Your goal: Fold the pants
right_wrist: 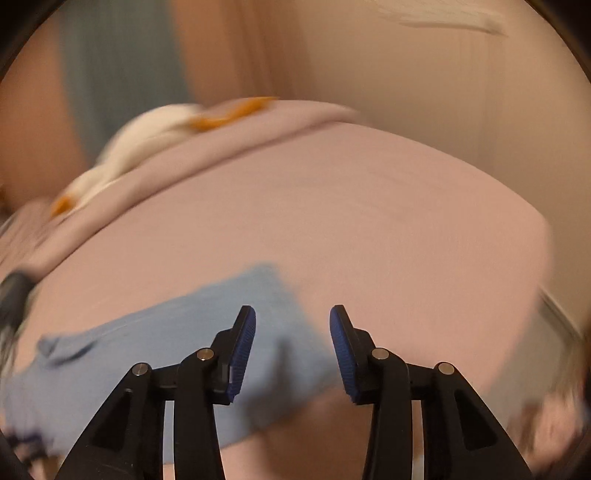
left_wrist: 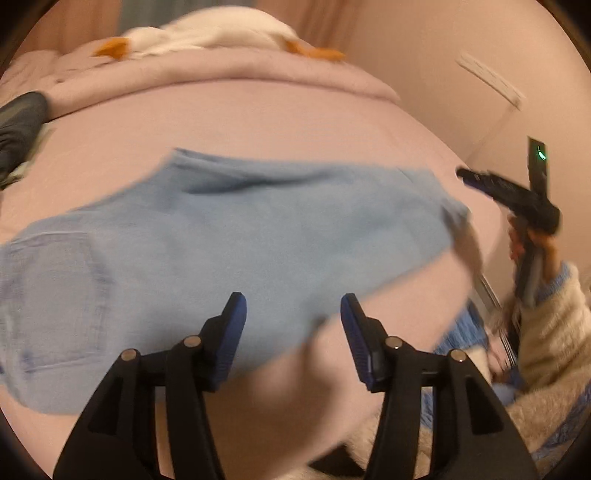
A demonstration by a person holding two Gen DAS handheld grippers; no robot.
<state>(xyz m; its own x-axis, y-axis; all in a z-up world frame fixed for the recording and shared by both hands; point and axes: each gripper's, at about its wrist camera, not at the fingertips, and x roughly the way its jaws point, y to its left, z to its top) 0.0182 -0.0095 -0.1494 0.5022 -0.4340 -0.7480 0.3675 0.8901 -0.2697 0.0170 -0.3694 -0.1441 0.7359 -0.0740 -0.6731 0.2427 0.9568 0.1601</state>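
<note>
Light blue pants (left_wrist: 229, 236) lie flat across the pink bed (left_wrist: 277, 118), with a back pocket at the left. My left gripper (left_wrist: 293, 314) is open and empty, above the pants' near edge. My right gripper (right_wrist: 292, 325) is open and empty, above the right end of the pants (right_wrist: 207, 332). The right gripper also shows in the left wrist view (left_wrist: 480, 181), held up beyond the pants' right end. Both views are motion-blurred.
A folded pink blanket (left_wrist: 229, 70) and a white plush toy with orange parts (left_wrist: 207, 33) lie at the far end of the bed. A dark item (left_wrist: 18, 125) sits at the left edge. A wall (left_wrist: 443, 92) runs along the right.
</note>
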